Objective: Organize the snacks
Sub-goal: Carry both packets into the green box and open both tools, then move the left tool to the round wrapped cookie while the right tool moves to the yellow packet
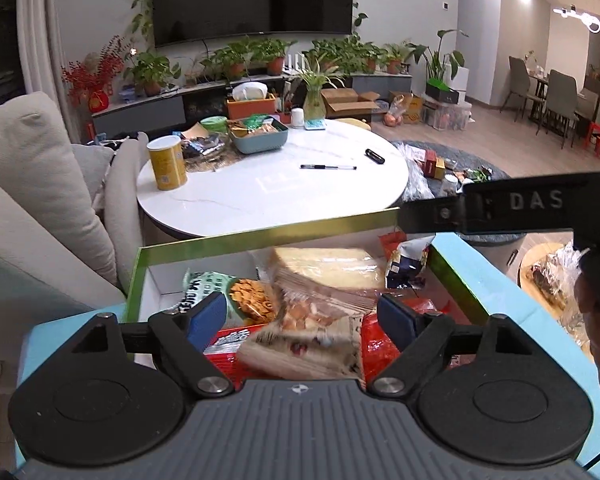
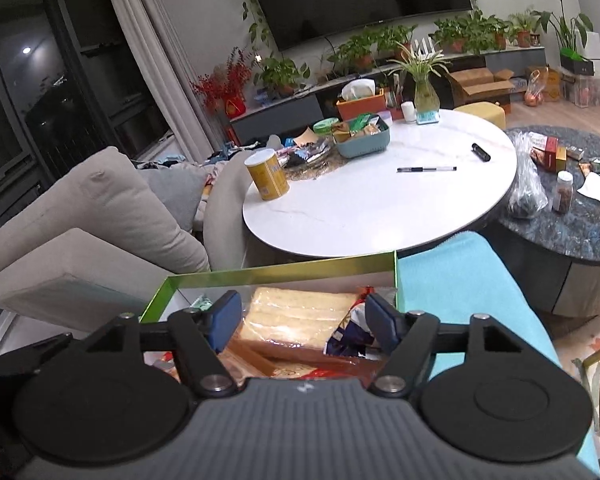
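Two claws are in front of you, both over the green-rimmed box (image 1: 268,236) of snacks that sits on a turquoise surface (image 2: 452,276). Your left claw (image 1: 302,316) stands wide, its blue pads either side of a clear packet of pale and brown pieces (image 1: 312,312) without pressing on it; nothing is gripped. Under and around that packet you have a red packet (image 1: 380,344), a green bag of orange crackers (image 1: 248,300) to the left, and a wrapped block of yellow cake slices (image 1: 328,266) further in, with a dark blue and white packet (image 1: 408,266) at the right wall. Your right claw (image 2: 304,324) is also wide, hanging over the cake slices (image 2: 296,316) with the blue and white packet (image 2: 350,336) just beside its right pad; it holds nothing, and whether the pad touches the packet cannot be told.

Beyond the box you see the round white bench (image 1: 268,196). On it stand a yellow canister (image 1: 167,163) near the left edge, a teal basket (image 1: 260,136) of more snacks behind it, a pen (image 1: 328,167) and a small black object (image 1: 375,156) towards the right. Against the far wall are potted plants (image 1: 236,58) below a dark television (image 1: 252,0).
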The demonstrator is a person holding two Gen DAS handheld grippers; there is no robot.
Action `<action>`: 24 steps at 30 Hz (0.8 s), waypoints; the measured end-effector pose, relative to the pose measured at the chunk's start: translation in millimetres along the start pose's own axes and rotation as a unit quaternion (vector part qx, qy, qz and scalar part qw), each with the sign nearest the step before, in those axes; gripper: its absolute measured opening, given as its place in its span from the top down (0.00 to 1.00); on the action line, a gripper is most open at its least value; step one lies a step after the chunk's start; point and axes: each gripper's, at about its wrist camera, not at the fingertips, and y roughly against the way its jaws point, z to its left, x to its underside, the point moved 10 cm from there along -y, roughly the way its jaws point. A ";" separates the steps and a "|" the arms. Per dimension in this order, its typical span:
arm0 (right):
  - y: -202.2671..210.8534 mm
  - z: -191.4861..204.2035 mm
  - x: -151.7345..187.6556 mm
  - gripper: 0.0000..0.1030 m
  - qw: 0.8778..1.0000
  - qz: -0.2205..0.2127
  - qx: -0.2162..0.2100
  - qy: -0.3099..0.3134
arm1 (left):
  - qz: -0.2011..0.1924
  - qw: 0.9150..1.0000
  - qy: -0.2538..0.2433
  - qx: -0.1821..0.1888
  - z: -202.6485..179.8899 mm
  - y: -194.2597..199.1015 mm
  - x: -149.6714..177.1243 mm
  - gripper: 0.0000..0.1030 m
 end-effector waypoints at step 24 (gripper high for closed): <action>102.0 55.6 16.8 0.20 0.998 -0.023 -0.052 0.008 | -0.048 0.996 0.049 -0.056 37.0 121.0 29.3 0.13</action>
